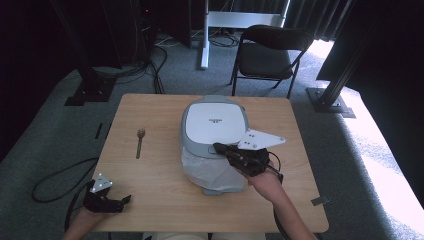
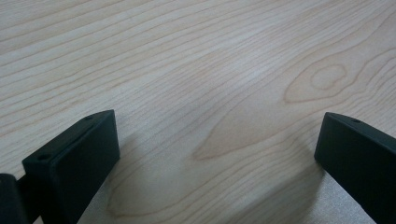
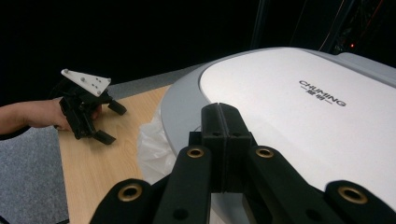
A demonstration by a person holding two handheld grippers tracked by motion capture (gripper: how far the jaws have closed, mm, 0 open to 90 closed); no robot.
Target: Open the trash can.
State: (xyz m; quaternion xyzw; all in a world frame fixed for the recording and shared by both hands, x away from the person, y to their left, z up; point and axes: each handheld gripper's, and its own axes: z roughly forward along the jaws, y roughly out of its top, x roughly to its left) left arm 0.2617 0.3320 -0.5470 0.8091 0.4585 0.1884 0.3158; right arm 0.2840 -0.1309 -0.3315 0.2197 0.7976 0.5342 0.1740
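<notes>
Your right gripper [image 1: 220,148], jaws closed and empty, rests on the bin lid [image 1: 212,121], front edge facing you; left gripper [image 1: 122,202] open.

1. We see a spoon [image 1: 140,141] lying on the wooden table [image 1: 160,180], handle pointing toward six o'clock, well apart from everything else on the top.
2. At twelve o'clock beyond the table we find a black folding chair [image 1: 270,55] on the grey carpet.
3. At about eleven o'clock, black cables [image 1: 150,65] trail across the floor near a dark stand base [image 1: 90,92].
</notes>
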